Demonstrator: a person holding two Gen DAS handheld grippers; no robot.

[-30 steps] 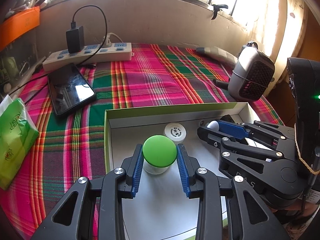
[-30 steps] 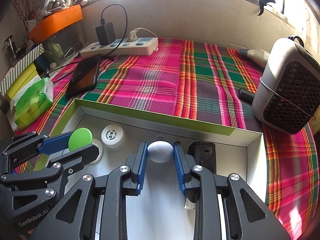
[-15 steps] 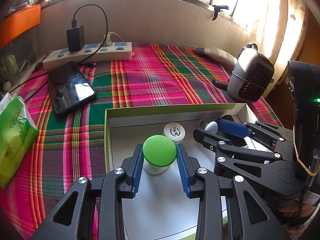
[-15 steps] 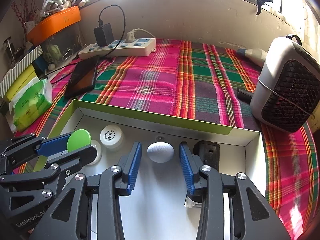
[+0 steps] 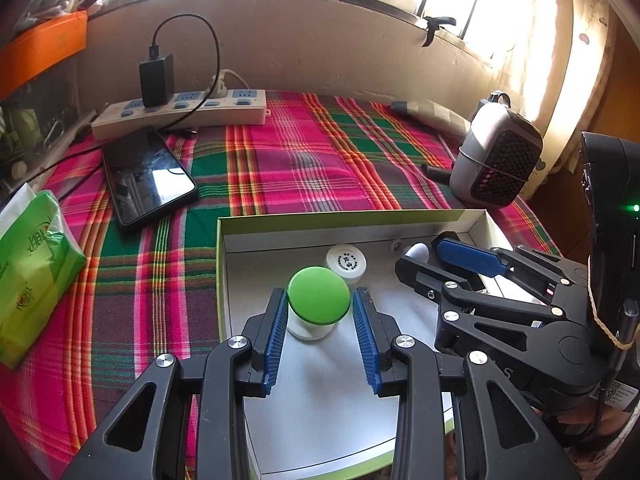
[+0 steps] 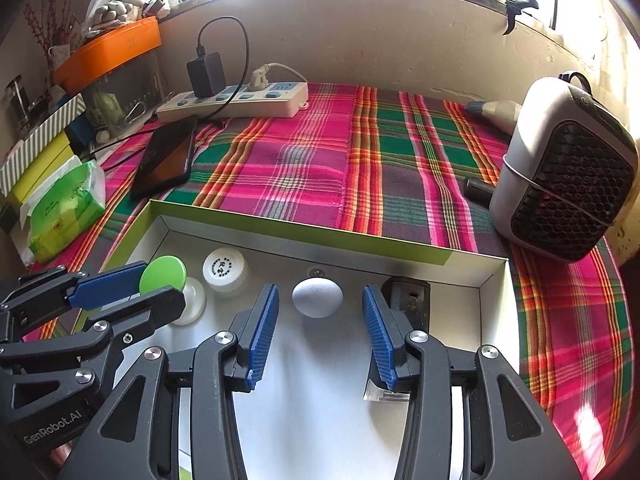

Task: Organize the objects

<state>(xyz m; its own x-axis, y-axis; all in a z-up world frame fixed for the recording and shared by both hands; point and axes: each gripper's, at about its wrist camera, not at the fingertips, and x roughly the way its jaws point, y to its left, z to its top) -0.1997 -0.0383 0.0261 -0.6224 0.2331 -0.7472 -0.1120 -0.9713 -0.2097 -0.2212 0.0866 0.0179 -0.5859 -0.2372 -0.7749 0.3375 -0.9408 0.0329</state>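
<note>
The right gripper [image 6: 318, 322] has just been opening; its blue pads stand clear of the white egg-shaped object [image 6: 317, 297] lying between them on the floor of the green-edged box [image 6: 304, 226]. The left gripper [image 5: 320, 330] brackets the green-lidded jar [image 5: 318, 302], small gaps showing at both pads. Beside the jar stands a white-capped bottle [image 5: 346, 264], its printing unreadable. "GenRobot.AI" marks the left gripper's body.

Home: plaid tablecloth [image 5: 304, 168], power strip [image 5: 180, 114]
</note>
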